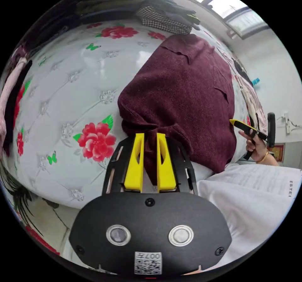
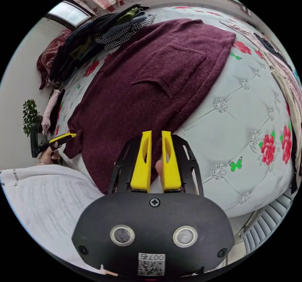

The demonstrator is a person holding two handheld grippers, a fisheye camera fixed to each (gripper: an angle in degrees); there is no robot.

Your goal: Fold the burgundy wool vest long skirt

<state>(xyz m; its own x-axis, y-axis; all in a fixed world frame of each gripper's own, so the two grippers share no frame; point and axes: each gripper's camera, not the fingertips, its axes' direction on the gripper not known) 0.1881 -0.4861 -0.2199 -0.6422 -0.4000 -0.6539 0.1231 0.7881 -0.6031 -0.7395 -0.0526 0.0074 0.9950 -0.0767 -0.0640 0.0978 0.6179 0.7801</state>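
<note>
Two grippers on one burgundy skirt (image 1: 185, 96), which lies spread on a bed (image 1: 72, 83) with a white quilted cover printed with red flowers. In the left gripper view, the left gripper (image 1: 150, 137) has its yellow jaws close together, pinching a bunched corner of the skirt at the bed's near edge. To the right, past the skirt, the right gripper (image 1: 234, 123) shows in a hand (image 1: 258, 146), tip at the skirt's other edge; a white sleeve (image 1: 251, 194) lies below it. A clothes pile (image 1: 163, 14) sits at the far end of the bed. In the right gripper view, the left gripper (image 2: 70, 135) is at the far left, touching the skirt's corner. Right gripper's own jaws stand near together with skirt edge between them, pinching it. A patch pocket (image 2: 173, 68) shows on the skirt, with bare bed cover to the right.
</note>
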